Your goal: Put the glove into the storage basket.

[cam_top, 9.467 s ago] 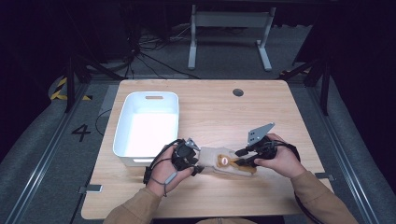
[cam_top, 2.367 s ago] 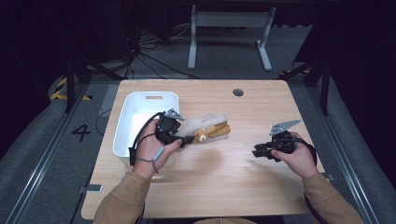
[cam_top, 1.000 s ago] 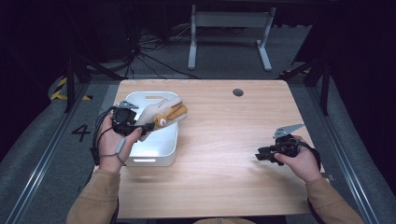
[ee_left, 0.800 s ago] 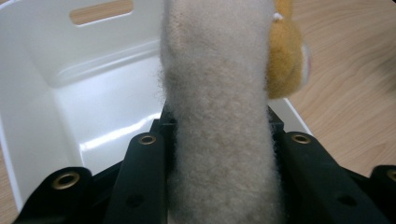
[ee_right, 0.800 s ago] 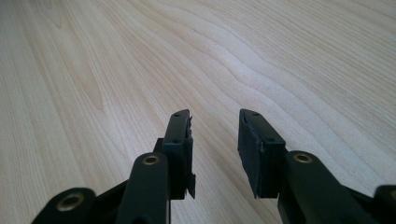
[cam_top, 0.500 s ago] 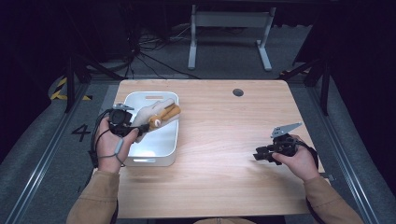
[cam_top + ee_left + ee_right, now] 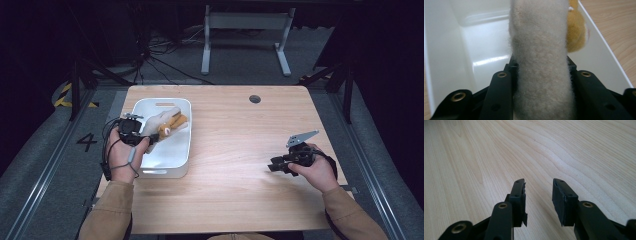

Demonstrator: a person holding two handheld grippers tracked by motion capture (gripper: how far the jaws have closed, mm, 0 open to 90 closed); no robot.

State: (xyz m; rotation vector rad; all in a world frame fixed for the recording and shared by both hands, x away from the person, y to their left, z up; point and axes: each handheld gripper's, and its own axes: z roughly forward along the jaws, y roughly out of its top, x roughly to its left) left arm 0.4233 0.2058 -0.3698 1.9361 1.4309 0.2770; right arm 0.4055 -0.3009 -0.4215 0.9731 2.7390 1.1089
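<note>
The plush toy (image 7: 540, 62) is fuzzy cloth, a cream, nubbly pile over most of it and a softer golden-tan fleece at its far end, and the white bin (image 7: 454, 52) around it is smooth, glossy plastic that throws bright highlights off its floor. The table (image 7: 486, 157) is pale wood with a clear flowing grain and a smooth, low-sheen finish. Both the left gripper (image 7: 540, 75) and the right gripper (image 7: 539, 195) are matt black plastic with small brass-coloured metal eyelets, and the right one's inner pads (image 7: 557, 200) look rougher and slightly frayed at the edges.
</note>
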